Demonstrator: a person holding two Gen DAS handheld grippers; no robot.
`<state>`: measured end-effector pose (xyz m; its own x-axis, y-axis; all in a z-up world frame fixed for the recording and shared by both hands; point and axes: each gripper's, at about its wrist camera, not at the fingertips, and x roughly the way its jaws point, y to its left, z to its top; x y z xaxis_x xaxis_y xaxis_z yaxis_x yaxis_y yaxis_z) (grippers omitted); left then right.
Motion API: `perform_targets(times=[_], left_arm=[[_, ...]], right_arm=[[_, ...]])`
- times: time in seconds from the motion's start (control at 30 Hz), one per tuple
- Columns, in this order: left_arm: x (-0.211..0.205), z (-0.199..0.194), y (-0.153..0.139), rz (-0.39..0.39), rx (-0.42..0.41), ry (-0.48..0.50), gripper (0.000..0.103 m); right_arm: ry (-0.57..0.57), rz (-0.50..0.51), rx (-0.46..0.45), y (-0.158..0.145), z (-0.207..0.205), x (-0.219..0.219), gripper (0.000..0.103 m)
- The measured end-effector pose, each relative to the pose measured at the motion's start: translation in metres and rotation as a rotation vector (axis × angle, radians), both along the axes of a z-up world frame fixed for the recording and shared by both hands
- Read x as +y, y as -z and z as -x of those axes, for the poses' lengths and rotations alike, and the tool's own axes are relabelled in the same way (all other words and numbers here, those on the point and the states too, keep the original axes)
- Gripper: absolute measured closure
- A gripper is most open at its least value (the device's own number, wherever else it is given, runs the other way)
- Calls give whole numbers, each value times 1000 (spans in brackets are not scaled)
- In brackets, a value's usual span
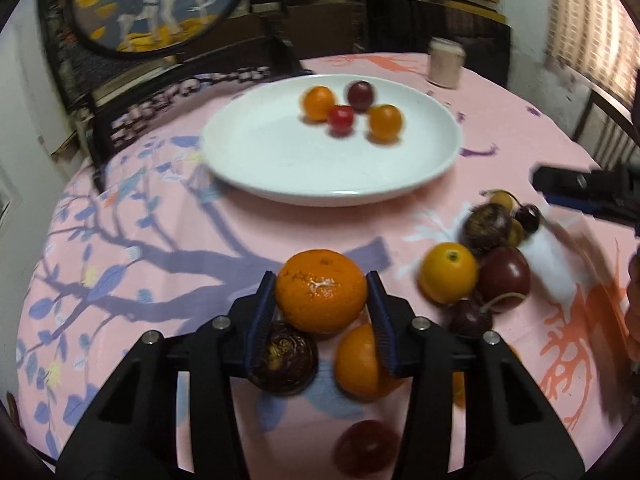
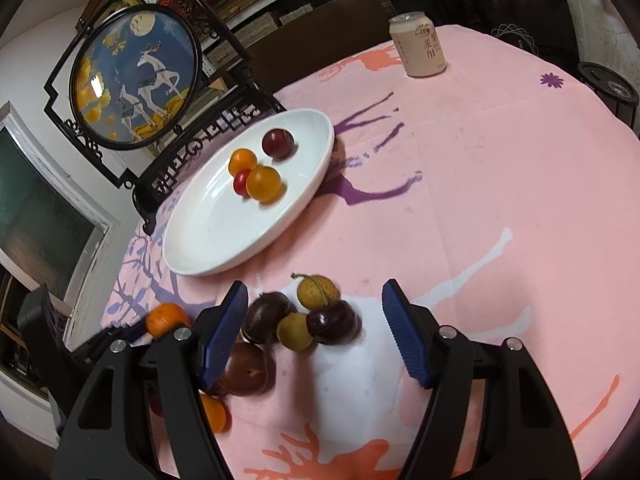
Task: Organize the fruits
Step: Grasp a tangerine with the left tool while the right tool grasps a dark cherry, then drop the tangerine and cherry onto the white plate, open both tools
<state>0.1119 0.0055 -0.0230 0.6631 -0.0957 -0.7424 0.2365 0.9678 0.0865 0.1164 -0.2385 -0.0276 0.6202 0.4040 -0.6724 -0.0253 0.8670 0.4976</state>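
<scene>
While pink floral cloth covers the counter (image 2: 500, 184), left claw (image 1: 322, 294) is clamped on the mandarin (image 1: 321, 291), stem scar up, near the white plate (image 1: 256, 152); right claw (image 2: 316, 320) gapes over loose fruit.

Between my left fingers sits a round orange mandarin (image 1: 322, 291), stem scar upward, blue pads against both its sides. Just near of it lie a dark brown chestnut-like fruit (image 1: 285, 360) and a smaller orange citrus (image 1: 357, 362). To the right clusters a yellow-orange kumquat (image 1: 448, 273), a dark red plum (image 1: 505, 279) and cherries. Far off, my shallow white oval plate (image 1: 280, 168) holds two small oranges, a red tomato and a dark plum.
</scene>
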Motion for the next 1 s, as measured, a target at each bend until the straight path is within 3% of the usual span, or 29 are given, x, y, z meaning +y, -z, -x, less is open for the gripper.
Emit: perform_targets(times=[0.13,0.27,0.53,0.57,0.77,1.0], left_arm=[[20,-5,-4,25,2,-82,57],[25,-8,-2,33,16,-105,57],[20,-9,4,4,23,-94,57],[19,-9,4,-3,19,-92,57],[19,-5,-1,14,-1,-86,57],[15,-11,-33,74,-45,-60,57]], right_arm=[[-27,-40,33,6,1,-4,34],[-64,-55,60,11,0,-2,49],[-77,-78,100,23,-5,-1,69],[-78,-97,100,24,-6,-2,75],[-67,-114,69,18,-2,-5,75],[-80,-133,-22,-9,-5,3,75]])
